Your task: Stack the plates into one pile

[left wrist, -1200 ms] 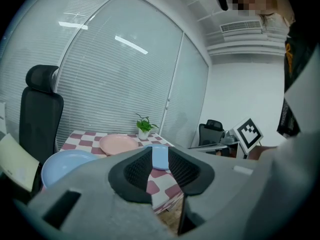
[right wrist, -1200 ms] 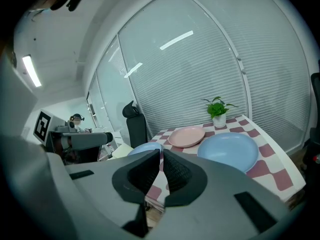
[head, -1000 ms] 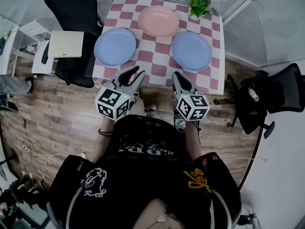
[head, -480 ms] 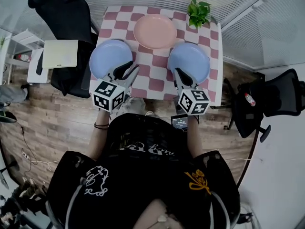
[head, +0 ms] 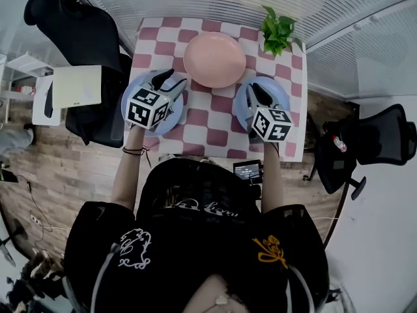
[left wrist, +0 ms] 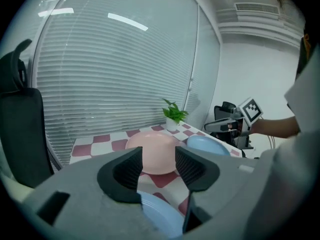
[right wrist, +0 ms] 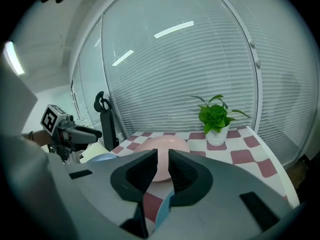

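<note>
Three plates lie apart on the checkered table [head: 218, 137]. The pink plate [head: 214, 59] sits at the far middle. The left blue plate [head: 135, 83] reaches the table's left edge, and the right blue plate [head: 279, 96] lies near the right edge. The left tongs [head: 171, 82] hang over the left blue plate, pointing toward the pink one. Their jaws have just been opening and stand apart with nothing between them, and the plate's rim shows just below. The right tongs [head: 255, 90] hang over the near part of the right blue plate, jaws drawn together on nothing. Bare cloth lies open between the two blue plates and in front of the pink plate, down to the near edge. A potted plant [head: 277, 28] fills the far right corner, near the pink plate's rim. A black chair [head: 71, 18] crowds the table's left side.
</note>
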Demonstrator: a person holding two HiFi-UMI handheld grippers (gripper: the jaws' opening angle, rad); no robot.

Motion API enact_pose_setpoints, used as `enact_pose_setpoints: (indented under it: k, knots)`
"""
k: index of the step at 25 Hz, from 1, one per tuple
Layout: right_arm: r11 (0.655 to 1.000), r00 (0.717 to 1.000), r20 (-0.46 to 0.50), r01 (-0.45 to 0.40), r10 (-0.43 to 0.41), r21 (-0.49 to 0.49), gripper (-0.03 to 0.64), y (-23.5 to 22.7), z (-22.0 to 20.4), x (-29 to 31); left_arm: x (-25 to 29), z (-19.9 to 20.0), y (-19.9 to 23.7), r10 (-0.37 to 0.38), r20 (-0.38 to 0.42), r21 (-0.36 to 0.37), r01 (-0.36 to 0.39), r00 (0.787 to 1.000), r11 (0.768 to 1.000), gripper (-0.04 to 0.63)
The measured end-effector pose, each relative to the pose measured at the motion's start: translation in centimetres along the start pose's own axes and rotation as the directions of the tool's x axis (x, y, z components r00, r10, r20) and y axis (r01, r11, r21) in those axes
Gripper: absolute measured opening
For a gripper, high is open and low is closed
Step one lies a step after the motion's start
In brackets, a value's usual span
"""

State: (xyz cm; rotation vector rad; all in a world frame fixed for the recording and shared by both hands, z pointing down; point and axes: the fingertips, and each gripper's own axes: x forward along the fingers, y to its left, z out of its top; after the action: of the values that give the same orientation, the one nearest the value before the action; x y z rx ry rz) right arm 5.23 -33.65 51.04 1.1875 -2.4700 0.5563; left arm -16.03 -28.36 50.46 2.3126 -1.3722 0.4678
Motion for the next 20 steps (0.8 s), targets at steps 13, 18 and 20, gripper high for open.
enact_pose_setpoints:
  k: [13,18,20]
  knots:
    - [0.998,0.959,-0.275,0.065,-0.065,-0.009,0.15,-5.8,-3.7,12.5,11.4,-6.0,7.3,-0.081,-0.286,-0.062,0.066,0.955,0.996,0.259]
    - [0.996,0.933,-0.352,0.088,-0.081,0.002,0.15,-7.8,-5.5,14.8,13.5,-7.7,8.6,-0.09,-0.343,-0.124,0.05,0.935,0.991,0.262]
    - [0.996,0.925,-0.37,0.089,-0.082,0.002,0.15,-8.1,-5.8,15.4,13.9,-7.6,9.0,-0.095,-0.358,-0.152,0.043,0.929,0.987,0.261]
